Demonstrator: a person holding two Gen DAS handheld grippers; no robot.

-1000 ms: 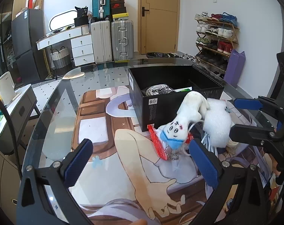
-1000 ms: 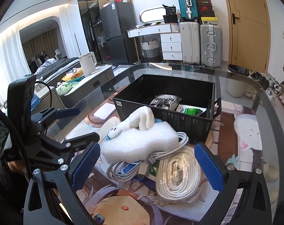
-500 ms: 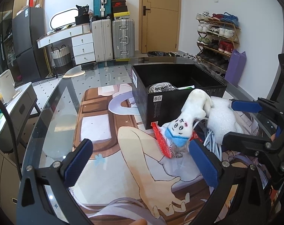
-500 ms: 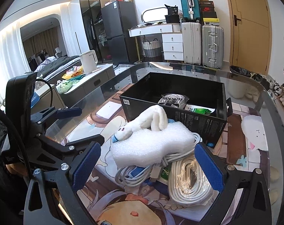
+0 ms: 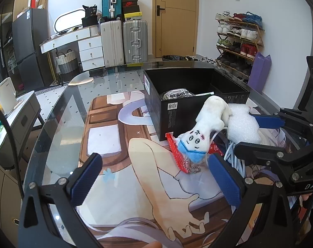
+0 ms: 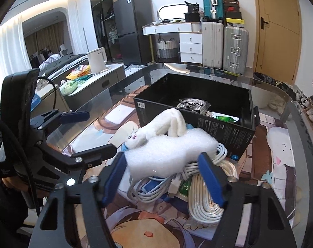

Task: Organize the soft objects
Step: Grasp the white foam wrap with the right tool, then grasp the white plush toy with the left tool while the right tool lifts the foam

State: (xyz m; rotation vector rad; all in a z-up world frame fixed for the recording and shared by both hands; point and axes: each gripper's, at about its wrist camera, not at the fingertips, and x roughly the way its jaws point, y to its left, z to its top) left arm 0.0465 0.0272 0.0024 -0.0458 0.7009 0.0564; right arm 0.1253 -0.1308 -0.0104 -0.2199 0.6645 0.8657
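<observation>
My right jaws have just been closing in from their widest stance, and the white foam block (image 6: 168,153) that lay ahead of them now sits between their blue pads (image 6: 211,177). The pads stand right at its two ends, but I cannot tell whether they press on it. My left jaws (image 5: 154,179) are spread wide as before, with nothing between them.

Beneath both is a glass desk (image 5: 59,111) over a printed cartoon mat (image 5: 135,165). Beyond the desk the room holds suitcases (image 5: 123,39) against the wall, white drawers (image 5: 90,51), a wooden door (image 5: 177,16) and a shoe rack (image 5: 237,41) off to the right of my left jaws.

Both jaws tilt down toward the desk. From the right wrist, my right gripper (image 6: 162,177) points at the foam, and my left gripper (image 6: 78,132) shows off to its left.

The foam lies on coiled white cables (image 6: 202,196), just ahead of my right jaws. A white plush toy (image 5: 206,132) leans over the foam's far side, its face pointing toward my left jaws, just ahead and right of them. Behind both stands an open black box (image 6: 197,122) holding a grey pouch (image 6: 193,105).

A red item (image 5: 177,155) lies under the plush, mostly covered, so I cannot make out what it is. The cables hide a blue and a green thing beneath them.
</observation>
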